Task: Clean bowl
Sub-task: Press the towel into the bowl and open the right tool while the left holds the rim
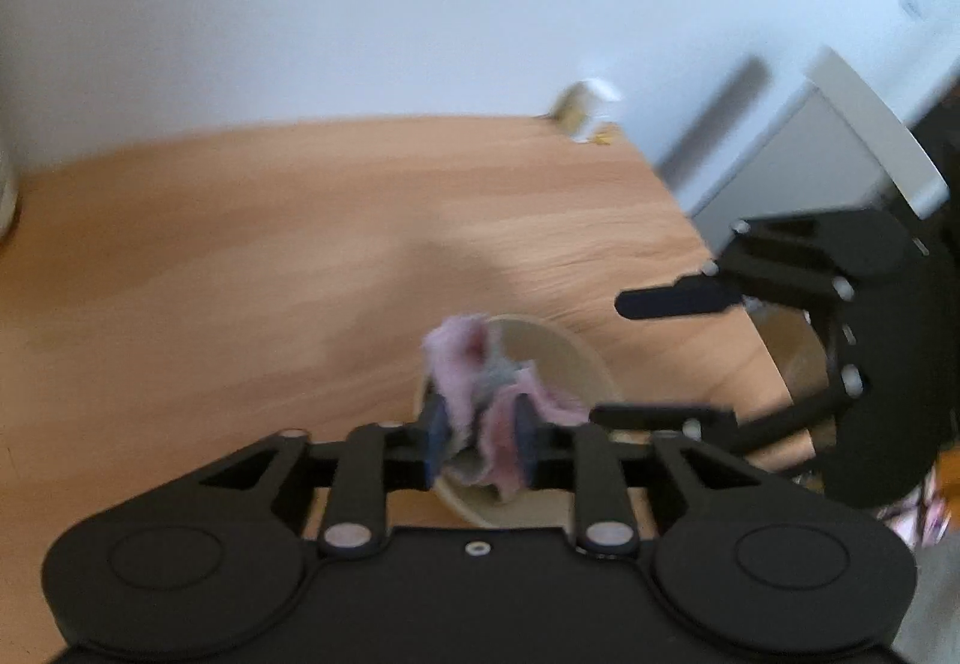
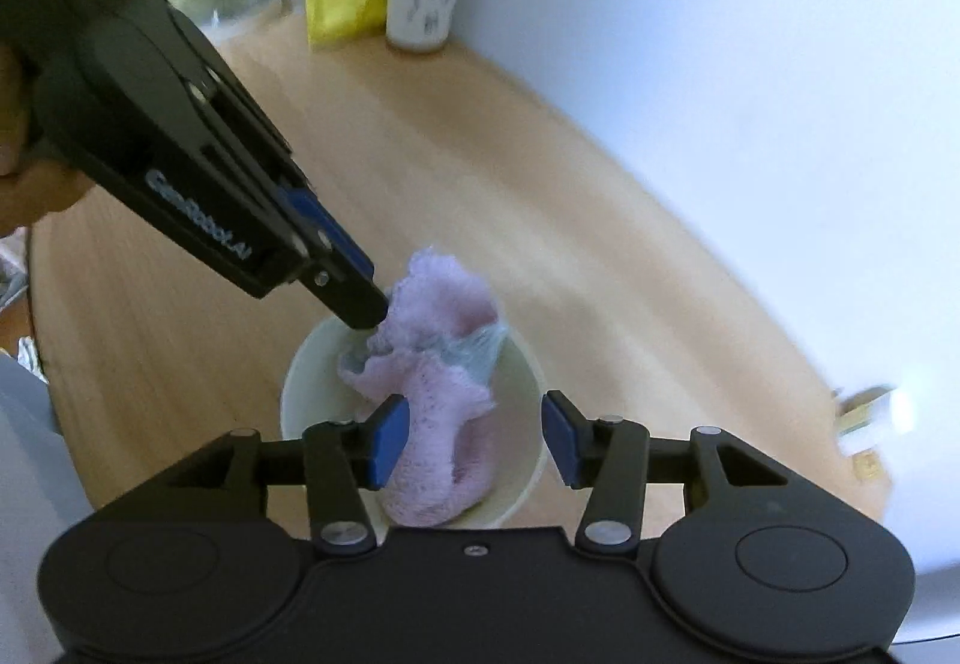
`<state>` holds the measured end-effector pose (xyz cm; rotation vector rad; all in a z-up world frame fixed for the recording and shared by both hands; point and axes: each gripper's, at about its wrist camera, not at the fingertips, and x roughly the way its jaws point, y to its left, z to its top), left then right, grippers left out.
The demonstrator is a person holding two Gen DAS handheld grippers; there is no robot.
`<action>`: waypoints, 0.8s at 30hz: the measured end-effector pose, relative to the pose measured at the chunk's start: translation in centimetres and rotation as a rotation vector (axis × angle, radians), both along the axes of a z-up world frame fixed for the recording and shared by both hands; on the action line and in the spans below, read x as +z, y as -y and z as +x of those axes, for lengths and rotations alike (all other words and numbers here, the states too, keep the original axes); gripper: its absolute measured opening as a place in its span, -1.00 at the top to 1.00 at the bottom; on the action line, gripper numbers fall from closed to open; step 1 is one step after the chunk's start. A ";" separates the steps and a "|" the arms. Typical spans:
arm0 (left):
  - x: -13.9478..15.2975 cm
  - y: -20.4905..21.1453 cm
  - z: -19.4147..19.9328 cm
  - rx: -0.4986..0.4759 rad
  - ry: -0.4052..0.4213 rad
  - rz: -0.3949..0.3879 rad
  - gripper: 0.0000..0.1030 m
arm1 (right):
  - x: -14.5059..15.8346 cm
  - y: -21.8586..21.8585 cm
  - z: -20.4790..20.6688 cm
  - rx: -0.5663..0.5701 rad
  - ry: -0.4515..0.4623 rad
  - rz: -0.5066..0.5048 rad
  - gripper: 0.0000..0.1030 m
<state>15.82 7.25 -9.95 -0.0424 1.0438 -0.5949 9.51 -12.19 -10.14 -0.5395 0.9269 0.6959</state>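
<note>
Bright even daylight, soft shadows on table; motion blur throughout, strong fisheye bending, dark corners

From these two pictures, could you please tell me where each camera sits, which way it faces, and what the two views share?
Left wrist: sits on the left gripper, looking forward and down over the wooden table toward the white wall; its own fingers clamp the pink cloth in the bowl; the right gripper enters from the right.
Right wrist: sits on the right gripper, looking down into the bowl; its own fingers stand open around the cloth; the left gripper reaches in from upper left.
Shared: bowl, cloth, table, both grippers.
</note>
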 end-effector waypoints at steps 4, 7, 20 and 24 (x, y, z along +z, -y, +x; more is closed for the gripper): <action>0.1 2.3 0.1 -0.106 0.032 0.066 0.33 | 0.1 4.1 1.5 -0.210 -0.097 0.115 0.25; -0.7 4.6 0.3 -0.186 0.031 0.095 0.28 | -2.4 4.7 4.1 -0.357 -0.199 0.198 0.44; -5.1 8.7 0.7 -0.306 0.058 0.311 0.23 | -8.9 4.2 9.4 -0.398 -0.397 0.225 0.67; -6.0 9.3 0.8 -0.334 0.049 0.354 0.23 | -9.3 3.9 9.2 -0.363 -0.392 0.199 0.70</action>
